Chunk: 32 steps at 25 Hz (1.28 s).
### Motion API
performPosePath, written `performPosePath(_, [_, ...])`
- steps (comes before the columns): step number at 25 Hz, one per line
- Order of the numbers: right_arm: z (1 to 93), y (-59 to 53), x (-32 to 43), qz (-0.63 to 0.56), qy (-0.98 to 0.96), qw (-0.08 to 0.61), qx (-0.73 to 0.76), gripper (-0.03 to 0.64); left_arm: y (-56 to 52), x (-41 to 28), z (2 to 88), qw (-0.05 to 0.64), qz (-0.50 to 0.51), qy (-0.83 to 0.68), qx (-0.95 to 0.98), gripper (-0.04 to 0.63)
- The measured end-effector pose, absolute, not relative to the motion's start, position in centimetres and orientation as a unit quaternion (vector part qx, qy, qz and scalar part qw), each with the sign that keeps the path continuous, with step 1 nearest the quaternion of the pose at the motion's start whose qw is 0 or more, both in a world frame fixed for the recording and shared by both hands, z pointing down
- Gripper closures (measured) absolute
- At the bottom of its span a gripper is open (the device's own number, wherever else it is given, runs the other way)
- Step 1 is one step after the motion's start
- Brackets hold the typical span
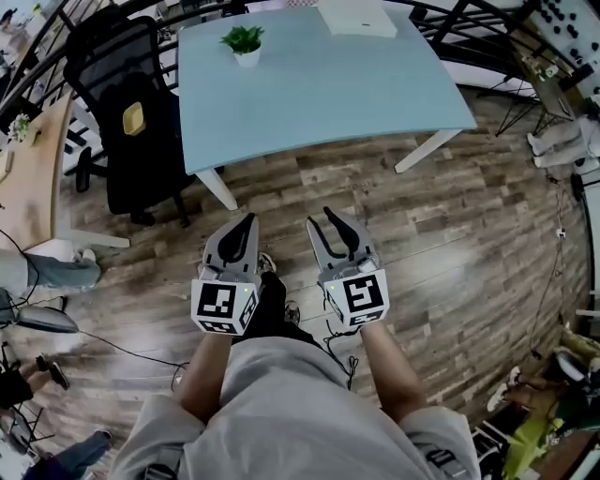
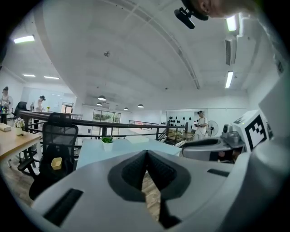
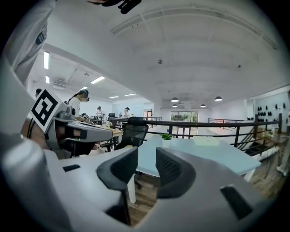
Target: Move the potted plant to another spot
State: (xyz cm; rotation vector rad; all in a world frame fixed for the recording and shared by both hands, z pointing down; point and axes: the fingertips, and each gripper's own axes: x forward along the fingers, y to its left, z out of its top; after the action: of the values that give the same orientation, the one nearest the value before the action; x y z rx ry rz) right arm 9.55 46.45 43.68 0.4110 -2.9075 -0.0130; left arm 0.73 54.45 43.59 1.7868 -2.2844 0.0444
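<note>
A small green potted plant [image 1: 244, 42] in a white pot stands near the far left of the pale blue table [image 1: 319, 94]. It also shows far off, as the potted plant [image 2: 107, 142] in the left gripper view and as the potted plant [image 3: 166, 137] in the right gripper view. Both grippers hang over the wooden floor in front of the table, well short of the plant. My left gripper [image 1: 250, 219] has its jaws closed tip to tip, empty. My right gripper [image 1: 323, 219] keeps a narrow gap between its pads, with nothing in it.
A black office chair [image 1: 131, 112] stands left of the table, next to a wooden desk [image 1: 28, 178]. A white flat box [image 1: 356, 17] lies at the table's far edge. A black railing [image 3: 217, 123] runs behind. Several people stand around the room's edges.
</note>
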Motion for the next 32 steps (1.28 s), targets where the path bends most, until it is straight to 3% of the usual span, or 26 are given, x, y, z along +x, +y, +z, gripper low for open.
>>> performPosePath(10, [43.8, 41.1, -0.3, -0.011, -0.981, 0.146, 0.124, 0.438, 49.3, -10.8, 43.4, 0.133, -0.011, -0.775, 0.618, 0.583])
performPosePath(32, [45.8, 28.9, -10.4, 0.014, -0.986, 0.146, 0.080, 0.379, 40.8, -22.1, 46.2, 0.157, 0.012, -0.815, 0.557, 0.583])
